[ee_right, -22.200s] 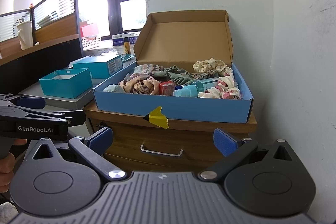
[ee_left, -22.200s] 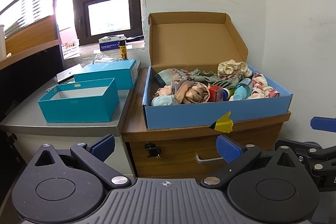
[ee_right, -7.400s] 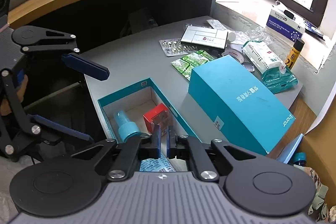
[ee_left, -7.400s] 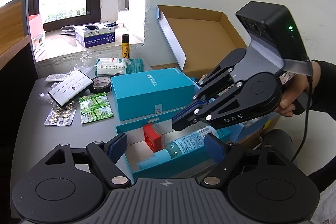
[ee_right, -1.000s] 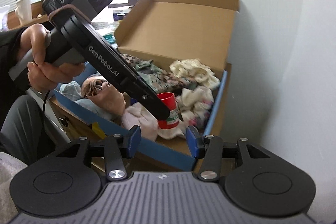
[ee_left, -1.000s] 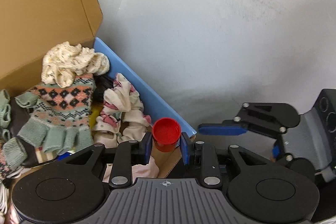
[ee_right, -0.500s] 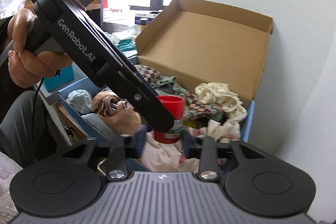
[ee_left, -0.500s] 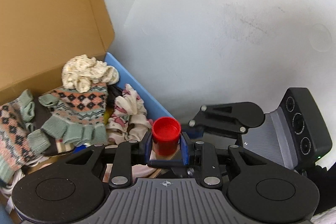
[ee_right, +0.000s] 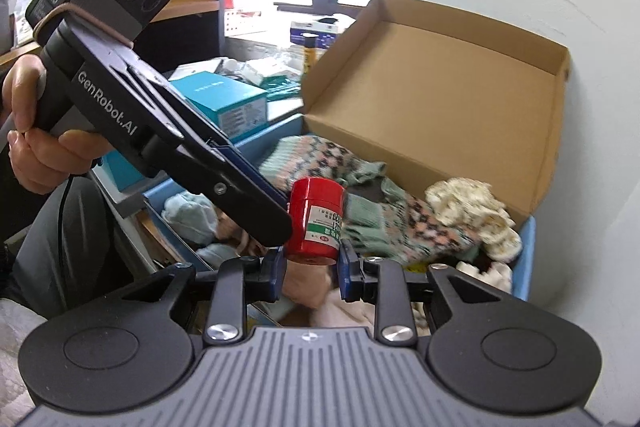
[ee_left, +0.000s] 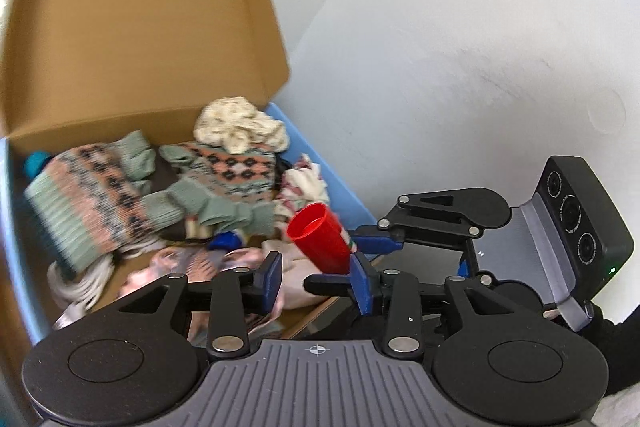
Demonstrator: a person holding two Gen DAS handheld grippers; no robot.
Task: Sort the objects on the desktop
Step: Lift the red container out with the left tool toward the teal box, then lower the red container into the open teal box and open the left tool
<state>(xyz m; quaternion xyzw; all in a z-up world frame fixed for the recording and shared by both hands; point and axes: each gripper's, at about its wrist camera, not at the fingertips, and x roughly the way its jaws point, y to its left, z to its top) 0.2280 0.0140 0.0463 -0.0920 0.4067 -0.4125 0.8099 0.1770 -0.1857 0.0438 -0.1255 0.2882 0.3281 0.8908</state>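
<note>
Released by left claw, red bottle now clamped in right claw.

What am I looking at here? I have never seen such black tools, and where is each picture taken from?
A person holds a tool in each hand; each ends in a two-finger gripper with a camera looking along the fingers. One picture is from the left gripper, the other from the right gripper, where a hand grips the left tool. Below is an open blue box with patterned gloves and other cloth items. The right gripper is shut on a red bottle; the left one stands open beside it.
</note>
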